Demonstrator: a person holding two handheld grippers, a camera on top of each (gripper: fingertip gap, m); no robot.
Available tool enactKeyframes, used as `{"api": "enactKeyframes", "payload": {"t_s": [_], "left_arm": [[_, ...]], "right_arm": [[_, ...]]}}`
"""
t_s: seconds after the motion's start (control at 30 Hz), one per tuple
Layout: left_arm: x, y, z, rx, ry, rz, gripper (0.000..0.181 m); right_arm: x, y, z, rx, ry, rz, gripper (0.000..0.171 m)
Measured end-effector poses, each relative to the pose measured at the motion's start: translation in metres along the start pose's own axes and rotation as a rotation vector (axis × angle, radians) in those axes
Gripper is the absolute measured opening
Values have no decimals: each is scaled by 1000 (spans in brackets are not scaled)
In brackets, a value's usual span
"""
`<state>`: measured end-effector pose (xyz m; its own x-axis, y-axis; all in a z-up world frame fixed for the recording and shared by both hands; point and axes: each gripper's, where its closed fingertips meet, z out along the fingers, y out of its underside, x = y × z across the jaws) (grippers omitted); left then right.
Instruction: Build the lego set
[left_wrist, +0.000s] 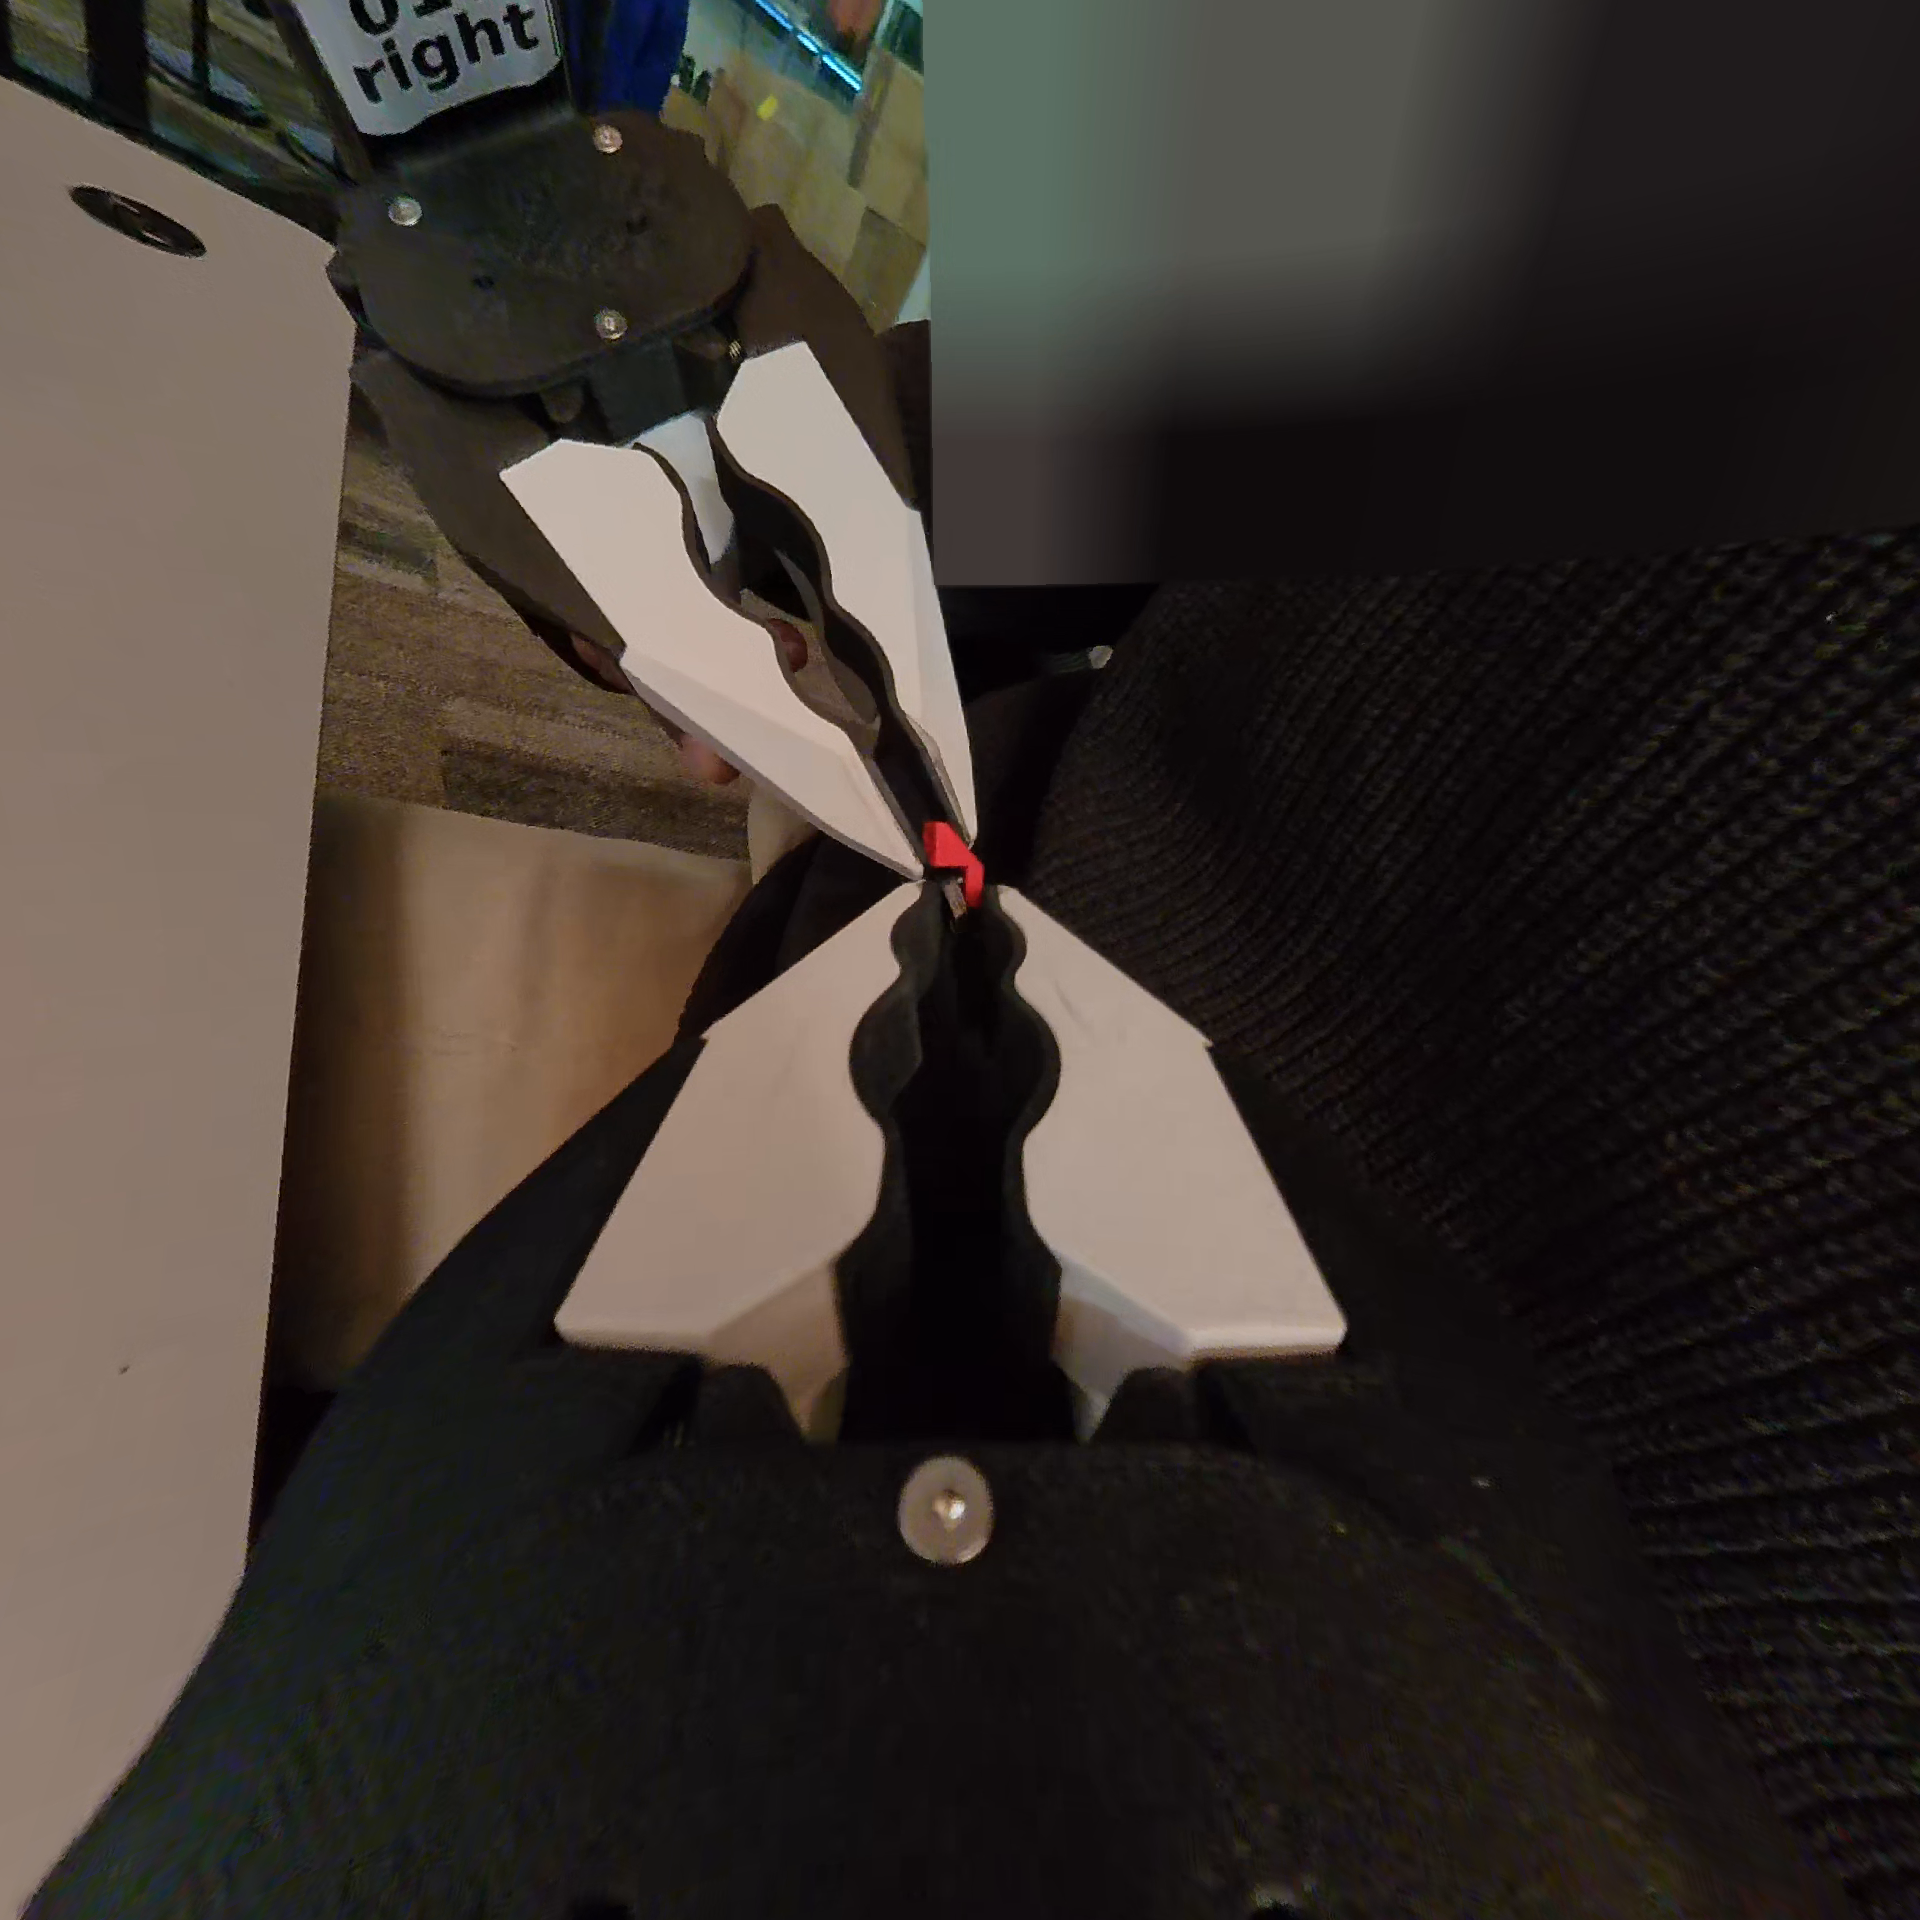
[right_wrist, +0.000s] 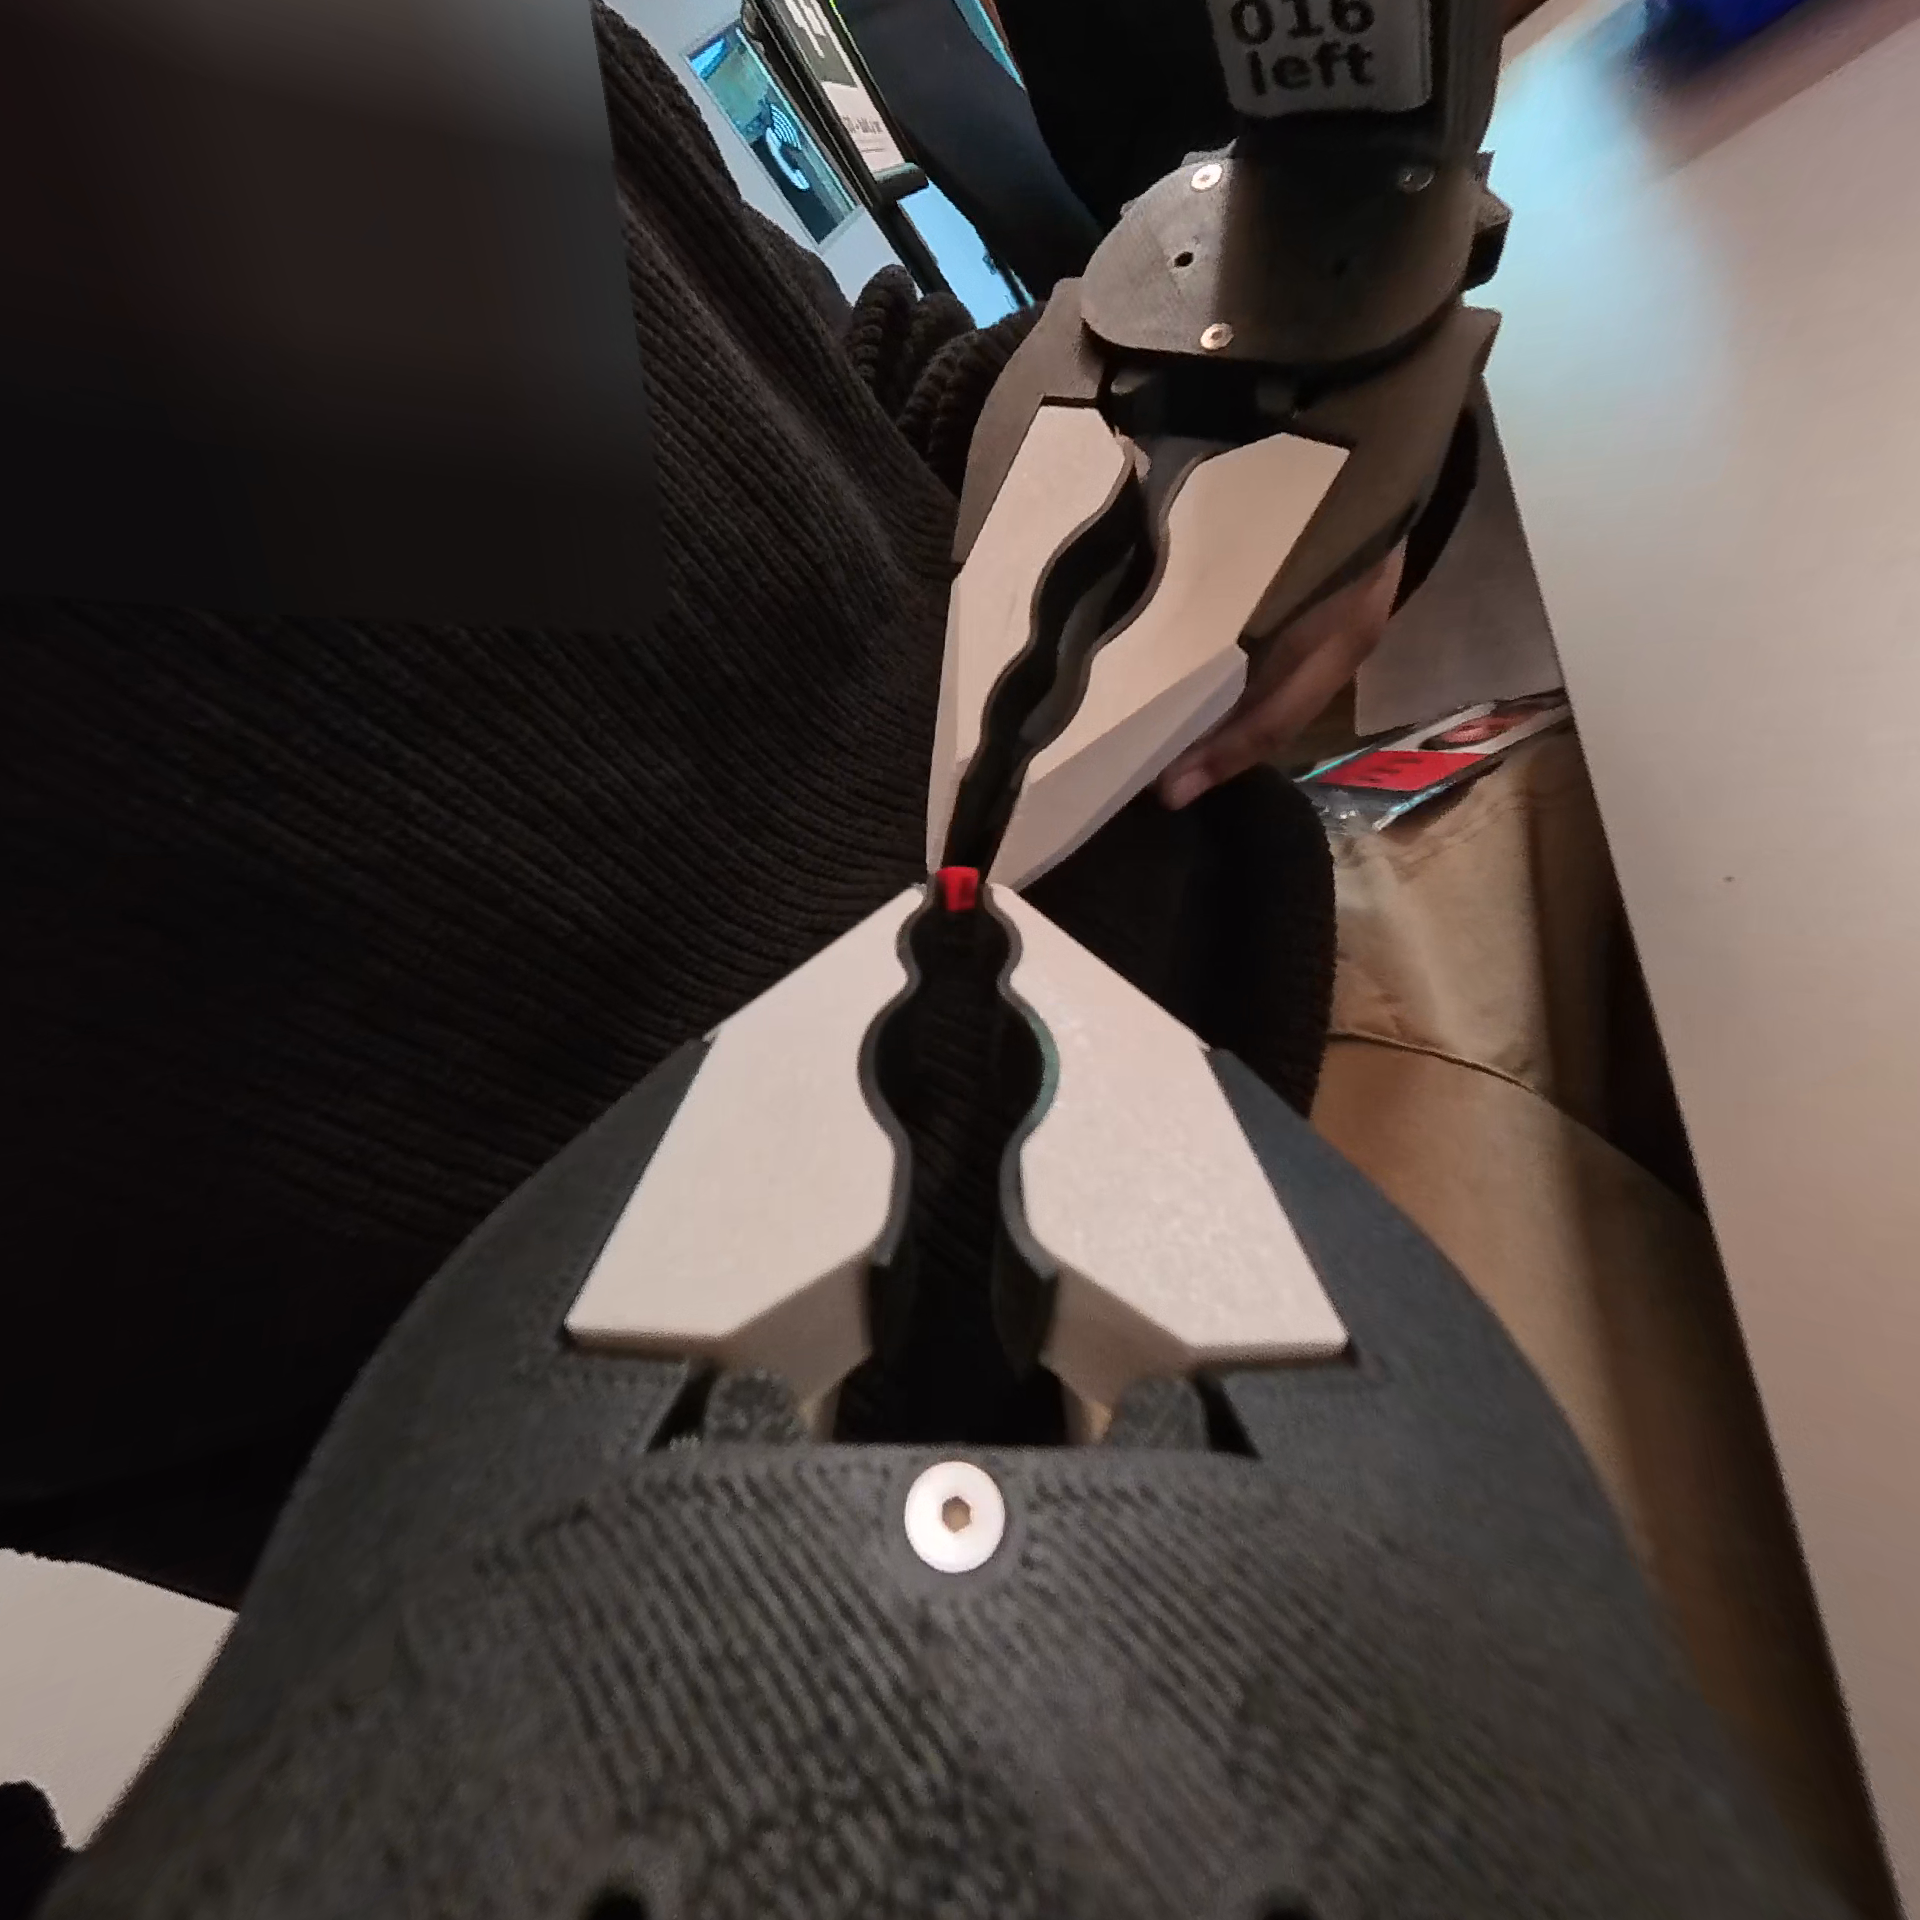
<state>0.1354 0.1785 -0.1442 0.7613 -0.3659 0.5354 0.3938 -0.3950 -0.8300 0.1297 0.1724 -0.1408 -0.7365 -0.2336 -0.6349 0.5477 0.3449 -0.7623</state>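
Observation:
Both grippers meet tip to tip in the air beside the table, in front of a person's black sweater. My right gripper (right_wrist: 956, 902) is shut on a small red lego piece (right_wrist: 956, 889). In the left wrist view it comes down from the upper left (left_wrist: 948, 844) with the red piece (left_wrist: 954, 854) at its tips. My left gripper (left_wrist: 956, 902) is shut, with a tiny grey piece (left_wrist: 954, 900) pinched at its tips, touching the red piece. In the right wrist view the left gripper (right_wrist: 964, 868) reaches down from the upper right. How the two pieces join is hidden by the fingertips.
A white table (left_wrist: 156, 727) (right_wrist: 1714, 520) runs along one side. The person's black knit sweater (left_wrist: 1455, 935) fills the other side, with tan trousers (right_wrist: 1455, 1195) below. A red-printed packet (right_wrist: 1434, 764) lies under the table edge. Carpet floor (left_wrist: 468, 675) shows beneath. Less than 4 cm separates the two grippers' tips.

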Motion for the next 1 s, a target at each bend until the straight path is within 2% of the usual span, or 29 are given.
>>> {"api": "enactKeyframes", "payload": {"t_s": [0.3, 0.5, 0.87, 1.0], "left_arm": [[11, -9, -1, 63, 97, -52, 2], [9, -12, -3, 98, 78, -49, 2], [-12, -37, -25, 271, -11, -94, 1], [-17, -41, -32, 304, -53, -86, 1]], "right_arm": [[-11, -8, 1, 49, -85, 38, 4], [-9, -13, -1, 101, -87, 71, 5], [17, -37, -19, 266, 191, -13, 22], [18, -42, -15, 296, 283, -81, 15]]}}
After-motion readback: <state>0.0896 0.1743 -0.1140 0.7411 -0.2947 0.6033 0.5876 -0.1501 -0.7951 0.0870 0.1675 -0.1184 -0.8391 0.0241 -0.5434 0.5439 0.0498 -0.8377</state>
